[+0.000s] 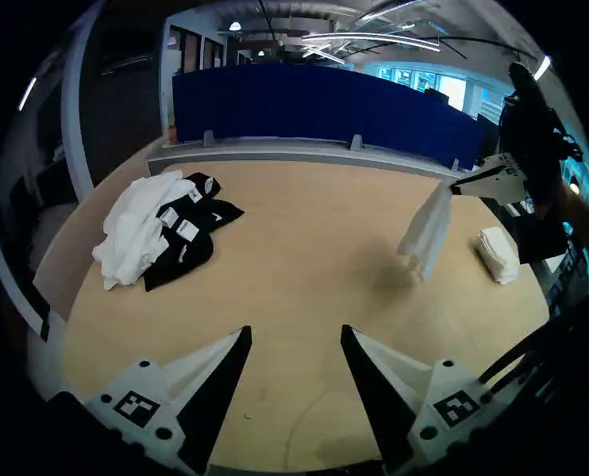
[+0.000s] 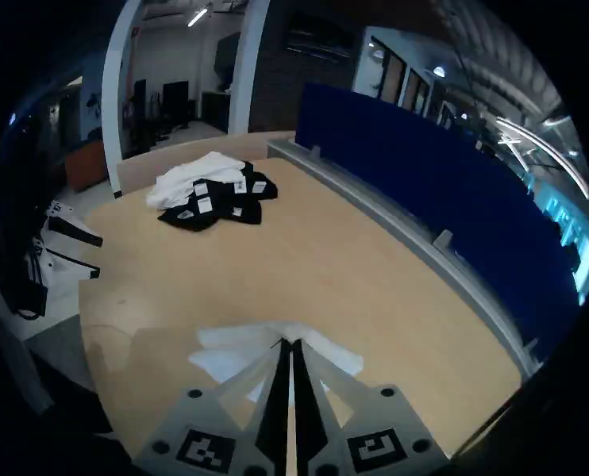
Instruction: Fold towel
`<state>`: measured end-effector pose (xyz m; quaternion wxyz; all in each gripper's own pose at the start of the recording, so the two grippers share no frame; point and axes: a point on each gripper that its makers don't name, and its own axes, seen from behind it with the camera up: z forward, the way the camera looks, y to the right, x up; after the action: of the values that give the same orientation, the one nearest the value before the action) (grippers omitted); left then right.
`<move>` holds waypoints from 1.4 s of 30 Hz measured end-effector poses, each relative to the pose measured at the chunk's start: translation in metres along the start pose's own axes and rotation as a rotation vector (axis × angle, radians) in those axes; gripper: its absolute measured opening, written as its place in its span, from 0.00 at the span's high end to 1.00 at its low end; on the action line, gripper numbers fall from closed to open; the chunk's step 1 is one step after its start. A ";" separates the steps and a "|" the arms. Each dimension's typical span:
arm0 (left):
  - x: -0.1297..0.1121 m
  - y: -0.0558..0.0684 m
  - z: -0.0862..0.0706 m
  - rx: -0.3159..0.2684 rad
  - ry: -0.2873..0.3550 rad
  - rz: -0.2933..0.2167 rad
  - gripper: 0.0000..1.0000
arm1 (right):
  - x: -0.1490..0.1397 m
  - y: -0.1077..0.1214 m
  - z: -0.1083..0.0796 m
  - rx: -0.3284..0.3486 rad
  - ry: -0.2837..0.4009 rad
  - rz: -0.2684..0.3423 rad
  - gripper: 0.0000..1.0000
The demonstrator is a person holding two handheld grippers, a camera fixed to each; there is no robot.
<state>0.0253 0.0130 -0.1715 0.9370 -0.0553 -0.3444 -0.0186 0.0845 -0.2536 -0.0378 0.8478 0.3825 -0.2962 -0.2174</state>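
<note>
While the right gripper (image 1: 456,185) hangs over the far right side of the table (image 1: 310,262), its two fingers are pressed together on the top edge of a white towel (image 1: 425,230). In the left gripper view the towel droops from that pinch in a narrow bunch. Its long axis runs nearly vertical and its lower end points down at the tabletop. A soft shadow lies on the wood just beside it. Whether the bottom edge touches the surface cannot be told.

In the right gripper view, the right gripper (image 2: 286,343) shows no gap between its fingers. The towel (image 2: 330,357) spreads out to both sides beneath the tips.

Low at the near edge of the table, the left gripper (image 1: 294,328) stands wide open and holds nothing. It is also seen from the side (image 2: 100,257), well apart from the towel.

A stack of folded towels (image 1: 498,252) sits near the table's right edge. White clothes (image 1: 136,226) and black clothes (image 1: 191,230) lie heaped together at the far left. A blue partition (image 1: 326,107) runs along the back.
</note>
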 end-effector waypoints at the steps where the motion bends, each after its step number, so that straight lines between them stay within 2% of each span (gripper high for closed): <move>1: 0.000 0.001 0.000 -0.002 0.001 0.002 0.17 | 0.001 0.001 -0.002 -0.002 0.002 0.001 0.98; 26: 0.008 0.016 0.000 -0.034 0.009 0.026 0.17 | -0.001 0.042 -0.032 -0.071 0.020 0.035 0.98; 35: 0.010 0.016 0.006 -0.034 0.004 0.025 0.17 | -0.017 0.076 -0.048 -0.104 0.021 0.084 0.98; 42: 0.009 0.018 0.011 -0.032 -0.008 0.045 0.17 | -0.042 0.122 -0.069 -0.152 0.009 0.132 0.98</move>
<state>0.0265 0.0319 -0.1592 0.9348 -0.0781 -0.3465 -0.0026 0.1174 -0.1176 0.0063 0.8881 0.2975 -0.2997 -0.1814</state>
